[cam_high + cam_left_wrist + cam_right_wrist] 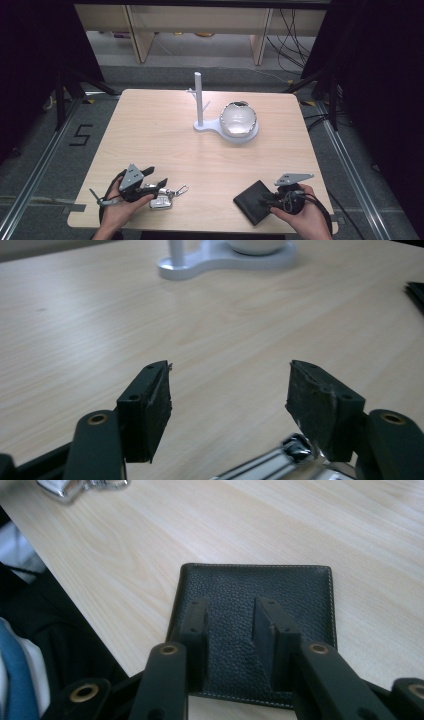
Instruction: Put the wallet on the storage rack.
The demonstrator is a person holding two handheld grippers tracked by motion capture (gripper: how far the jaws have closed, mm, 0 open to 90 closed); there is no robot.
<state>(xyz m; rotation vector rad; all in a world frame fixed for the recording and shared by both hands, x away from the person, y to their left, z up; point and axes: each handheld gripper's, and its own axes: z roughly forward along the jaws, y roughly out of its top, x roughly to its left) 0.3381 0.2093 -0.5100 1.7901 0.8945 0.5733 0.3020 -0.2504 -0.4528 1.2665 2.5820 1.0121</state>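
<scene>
A black leather wallet (251,204) lies flat near the table's front right edge. My right gripper (265,200) hovers over its near part; in the right gripper view the gripper (231,605) has its jaws a narrow gap apart above the wallet (255,582), with nothing between them. A silver key bunch with a clip (164,198) lies at the front left. My left gripper (161,186) sits just over it, and in the left gripper view the gripper (230,372) stands wide open with the silver keys (280,466) low by the right jaw.
A white stand with a pegged post (199,97) and a shiny round dish (238,119) on its base sits at the back centre of the wooden table (150,135). The stand base (200,265) lies far ahead of the left gripper.
</scene>
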